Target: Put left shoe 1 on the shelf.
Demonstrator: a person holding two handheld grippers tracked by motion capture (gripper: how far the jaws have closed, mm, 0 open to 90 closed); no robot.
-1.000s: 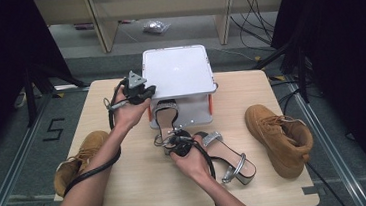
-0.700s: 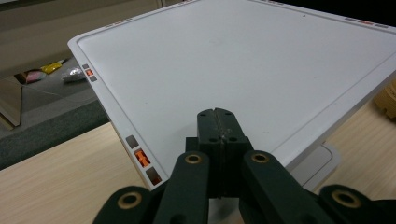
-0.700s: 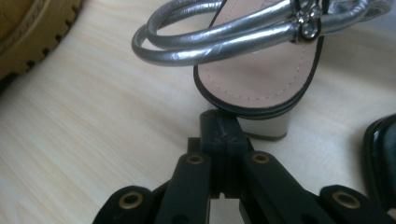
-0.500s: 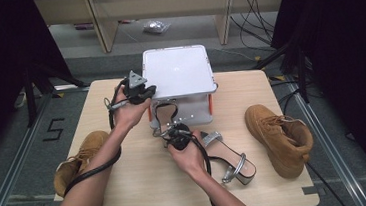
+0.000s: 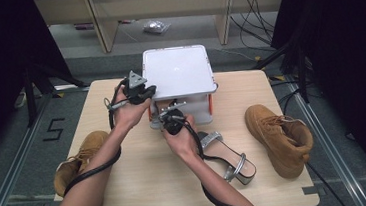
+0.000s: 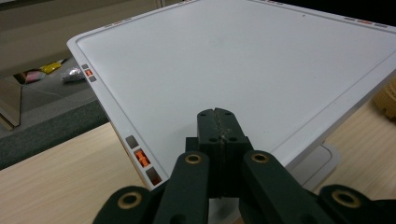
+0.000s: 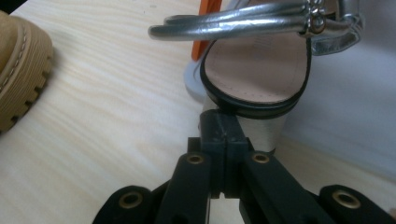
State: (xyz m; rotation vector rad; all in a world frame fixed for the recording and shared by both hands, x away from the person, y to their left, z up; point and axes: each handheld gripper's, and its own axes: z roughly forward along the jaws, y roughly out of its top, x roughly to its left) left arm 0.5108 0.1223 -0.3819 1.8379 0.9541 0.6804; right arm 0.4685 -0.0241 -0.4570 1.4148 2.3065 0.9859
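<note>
While I hold the left gripper (image 5: 142, 90) clenched on nothing over the near left corner of the white box (image 5: 178, 71), the right gripper (image 5: 171, 120) sits just near that box, its jaws pressed together against the heel of a silver sandal (image 7: 261, 79) without grasping it. A second silver sandal (image 5: 226, 155) lies right of my right hand. Tan boots flank the work: left boot (image 5: 82, 154), right boot (image 5: 279, 137).
</note>
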